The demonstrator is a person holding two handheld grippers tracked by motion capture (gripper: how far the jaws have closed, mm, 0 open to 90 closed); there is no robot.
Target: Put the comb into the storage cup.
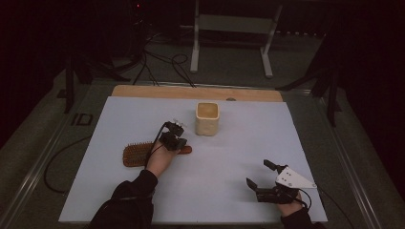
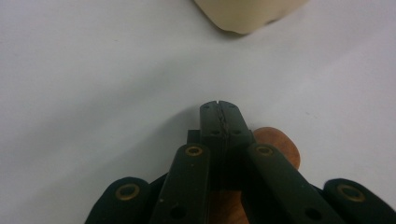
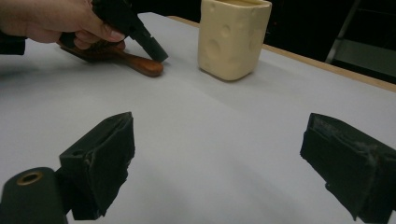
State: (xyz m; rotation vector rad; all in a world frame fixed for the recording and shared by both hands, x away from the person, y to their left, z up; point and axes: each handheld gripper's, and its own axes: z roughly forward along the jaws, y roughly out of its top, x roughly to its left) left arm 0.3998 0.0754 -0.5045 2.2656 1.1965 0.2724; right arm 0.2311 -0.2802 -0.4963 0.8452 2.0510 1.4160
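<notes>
A white tabletop is seen, edged by a wooden strip along its far side. On the dark floor beyond it, black cables are strewn beside a pale metal stand.

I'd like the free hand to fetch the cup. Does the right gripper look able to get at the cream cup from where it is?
Probably yes: the right gripper is open, and bare white table lies between it and the cream cup.

A dark lab: white-topped table, floor cables, metal stand.
</notes>
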